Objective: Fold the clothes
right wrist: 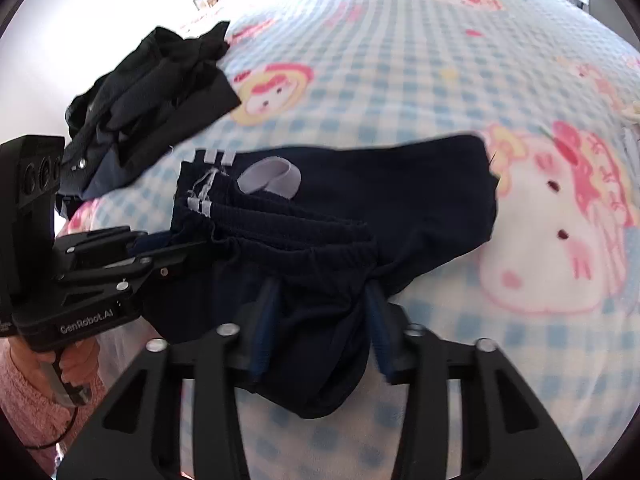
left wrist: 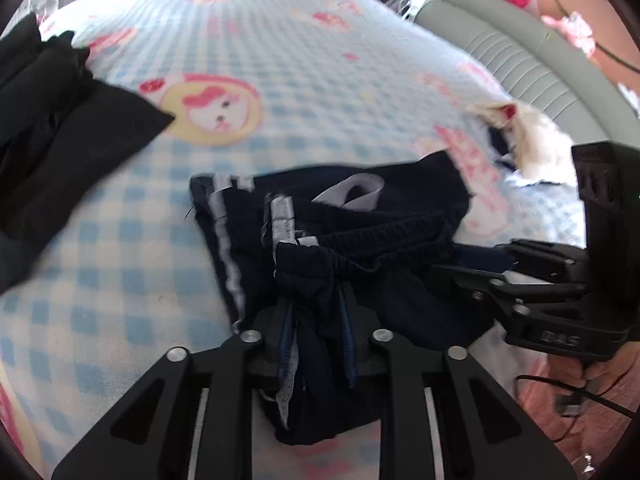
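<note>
Claws [left wrist: 316, 320] [right wrist: 320, 320] on bunched navy shorts [right wrist: 360, 208]

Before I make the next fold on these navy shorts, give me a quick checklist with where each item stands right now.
1. Left tool grips the navy shorts at the waistband: ok.
2. Right tool grips the waistband too: ok.
3. Far end of the shorts lies flat on the checked blanket: ok.
4. Fabric smooth between the tools: not ok, it is bunched.
5. Black clothes pile lies apart from the shorts: ok.
6. White furry item clear of the fold path: cannot tell.
</note>
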The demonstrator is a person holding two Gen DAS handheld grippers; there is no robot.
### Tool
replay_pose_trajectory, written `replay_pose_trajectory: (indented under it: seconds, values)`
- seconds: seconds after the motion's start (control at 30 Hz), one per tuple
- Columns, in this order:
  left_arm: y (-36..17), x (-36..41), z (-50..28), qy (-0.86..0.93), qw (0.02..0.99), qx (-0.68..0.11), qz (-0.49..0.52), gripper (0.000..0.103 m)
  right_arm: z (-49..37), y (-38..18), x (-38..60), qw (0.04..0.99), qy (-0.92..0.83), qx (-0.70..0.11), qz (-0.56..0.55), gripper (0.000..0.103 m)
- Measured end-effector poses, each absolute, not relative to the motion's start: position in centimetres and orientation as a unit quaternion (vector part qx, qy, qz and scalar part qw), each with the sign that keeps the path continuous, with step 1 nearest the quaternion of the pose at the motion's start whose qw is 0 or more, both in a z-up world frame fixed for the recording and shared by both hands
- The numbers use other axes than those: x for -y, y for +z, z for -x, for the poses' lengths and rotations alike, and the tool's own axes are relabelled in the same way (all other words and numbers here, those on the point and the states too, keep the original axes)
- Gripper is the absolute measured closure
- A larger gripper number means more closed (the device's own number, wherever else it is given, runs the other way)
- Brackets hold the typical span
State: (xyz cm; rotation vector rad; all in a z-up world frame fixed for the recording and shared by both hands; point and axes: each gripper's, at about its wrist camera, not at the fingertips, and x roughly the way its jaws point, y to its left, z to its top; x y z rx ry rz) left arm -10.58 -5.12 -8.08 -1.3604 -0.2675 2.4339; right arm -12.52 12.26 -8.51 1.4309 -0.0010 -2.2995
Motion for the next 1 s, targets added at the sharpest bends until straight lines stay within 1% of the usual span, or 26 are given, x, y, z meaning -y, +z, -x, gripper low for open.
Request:
replay_pose_trajectory:
  seconds: [0.13,0.2,0.23,0.33,0.43,0.47,0.53,0.6,0.63,0.67,0.7,0.83,1.0]
  values:
    - [-5.9,5.2,9.4,0.869,0.160,0.095,0.458,0.085,11.5,-6.8,-12.2,0.200,-0.847,-0.036,-0.491,0.071]
    - [-5.2,5.3,8.9,0.876,0.157,0.098,0.446,0.086,11.3,-6.0,-12.0,0.195,-0.854,-0.049,-0.480,0.077]
    - [-4.8,5.3,8.7,0.879,0.155,0.099,0.440,0.086,11.3,-5.7,-12.0,0.195,-0.857,-0.053,-0.474,0.077]
    - [-4.2,4.8,9.1,0.892,0.134,0.085,0.423,0.087,12.0,-5.4,-12.2,0.210,-0.855,-0.036,-0.472,0.078]
    - [-4.6,4.7,10.7,0.890,0.126,0.083,0.430,0.088,13.4,-6.0,-12.4,0.220,-0.847,-0.014,-0.483,0.077]
    - [-4.9,4.8,11.0,0.887,0.130,0.090,0.434,0.088,13.7,-6.2,-12.3,0.226,-0.842,-0.008,-0.489,0.075]
    - [-5.7,5.3,11.4,0.879,0.137,0.109,0.444,0.088,14.3,-7.2,-12.2,0.233,-0.832,0.001,-0.503,0.056]
    - [-6.9,5.6,11.2,0.872,0.132,0.118,0.456,0.088,14.9,-8.5,-12.0,0.236,-0.822,0.008,-0.518,0.055]
    - [-7.4,5.7,11.0,0.870,0.130,0.119,0.461,0.088,15.2,-9.1,-11.9,0.238,-0.817,0.011,-0.525,0.058]
    - [-7.7,5.6,10.7,0.869,0.128,0.120,0.462,0.088,15.4,-9.6,-11.9,0.240,-0.813,0.014,-0.530,0.064]
    - [-7.7,5.6,10.5,0.871,0.128,0.119,0.459,0.088,15.4,-9.8,-11.9,0.241,-0.813,0.016,-0.530,0.073]
    - [-6.2,5.6,10.0,0.886,0.140,0.124,0.423,0.088,15.1,-8.3,-11.7,0.244,-0.829,0.021,-0.503,0.091]
    - [-5.7,6.6,12.2,0.891,0.123,0.155,0.409,0.087,15.0,-5.1,-11.8,0.235,-0.867,0.019,-0.438,0.093]
